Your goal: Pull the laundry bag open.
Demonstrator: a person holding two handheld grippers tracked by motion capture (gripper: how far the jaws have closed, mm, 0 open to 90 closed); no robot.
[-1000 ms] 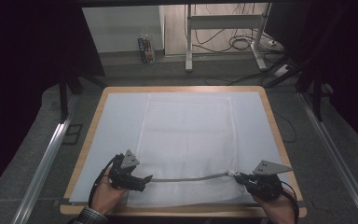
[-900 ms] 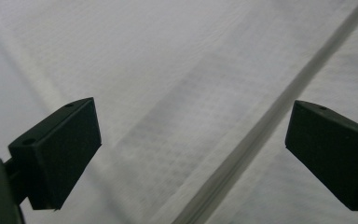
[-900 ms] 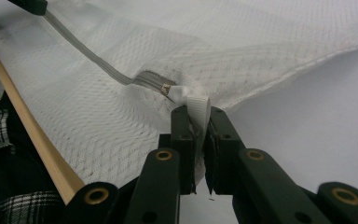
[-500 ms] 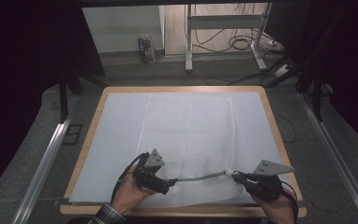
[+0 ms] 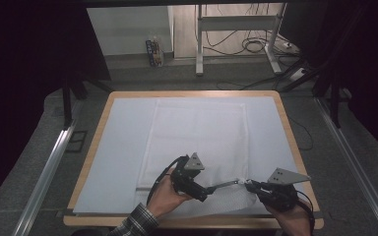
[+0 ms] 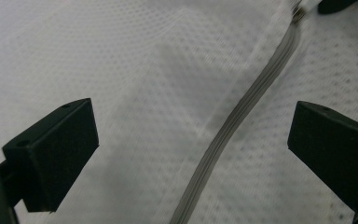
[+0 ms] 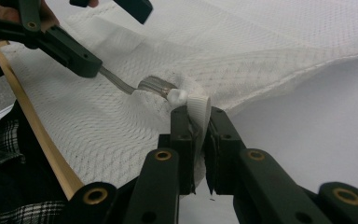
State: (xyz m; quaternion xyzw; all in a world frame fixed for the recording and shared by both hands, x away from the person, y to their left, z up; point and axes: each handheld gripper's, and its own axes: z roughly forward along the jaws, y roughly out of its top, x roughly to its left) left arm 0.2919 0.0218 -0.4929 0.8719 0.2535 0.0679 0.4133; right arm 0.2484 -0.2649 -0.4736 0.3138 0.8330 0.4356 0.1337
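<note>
The right gripper [image 7: 196,122] clamps the white fabric tab [image 7: 199,106] at the zipper [image 6: 242,112] end; the left gripper [image 5: 207,191], jaws wide apart, straddles the zipper; the mesh bag [image 5: 197,132] lies flat on the table [image 5: 103,113].

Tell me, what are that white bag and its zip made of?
The bag looks like thin white mesh fabric, probably synthetic: tiny regular holes show, and it creases softly. The zip looks like grey woven tape with fine coil teeth, likely plastic; the blur leaves that open.
</note>
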